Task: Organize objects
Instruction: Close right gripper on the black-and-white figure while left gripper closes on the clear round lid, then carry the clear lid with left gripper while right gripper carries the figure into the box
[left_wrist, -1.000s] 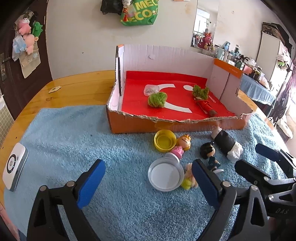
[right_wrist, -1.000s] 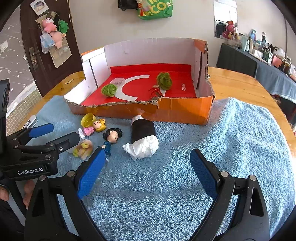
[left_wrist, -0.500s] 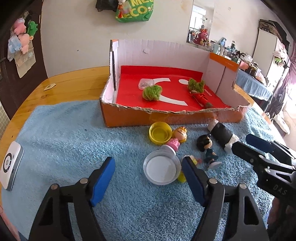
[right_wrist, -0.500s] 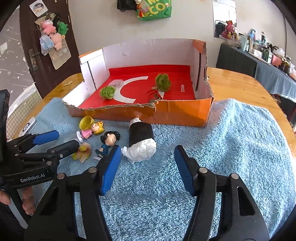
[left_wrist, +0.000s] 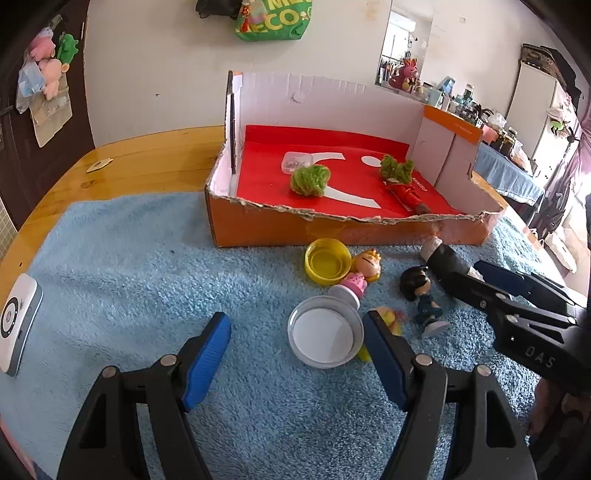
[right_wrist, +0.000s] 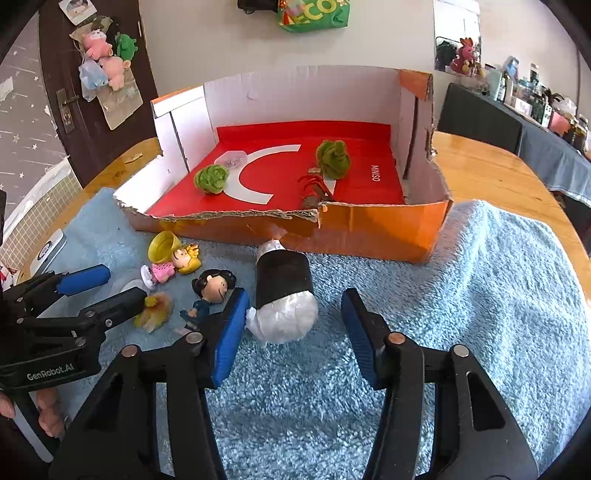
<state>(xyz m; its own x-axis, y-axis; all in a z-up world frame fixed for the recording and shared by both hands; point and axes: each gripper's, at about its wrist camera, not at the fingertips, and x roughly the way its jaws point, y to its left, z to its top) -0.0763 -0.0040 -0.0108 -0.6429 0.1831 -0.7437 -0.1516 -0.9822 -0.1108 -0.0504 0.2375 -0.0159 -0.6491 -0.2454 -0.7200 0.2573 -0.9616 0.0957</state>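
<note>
Left wrist view. Left claw, blue pads apart, low over a blue towel spread on the wooden surface. Clear round lid, white inside, lying flat between the pads, nearer the right-hand one. Yellow cap, open side up, just behind it. Blonde doll in pink dress lying against the cap. Dark-haired doll on its side, just beside. Small yellow-pink toy, partly hidden by the pad. Cardboard box, orange outside, white walls, red floor with white shapes, front edge torn, standing behind the toys; holds two green fuzzy pieces, a small clear container and a red strip. Right claw enters from the right, marked "DAS". White device at the towel's left edge. Green bag on the wall, letters "ECO" readable.

Right wrist view. Right claw, pads apart, straddling a black roll with white crumpled wrap at its near end; the left pad touches the white end, the right pad stands clear. Roll lies on the towel just before the box, other end toward the torn edge. Box floor printed "MINISO". Left claw body at the left reads "GenRobot.AI".
</note>
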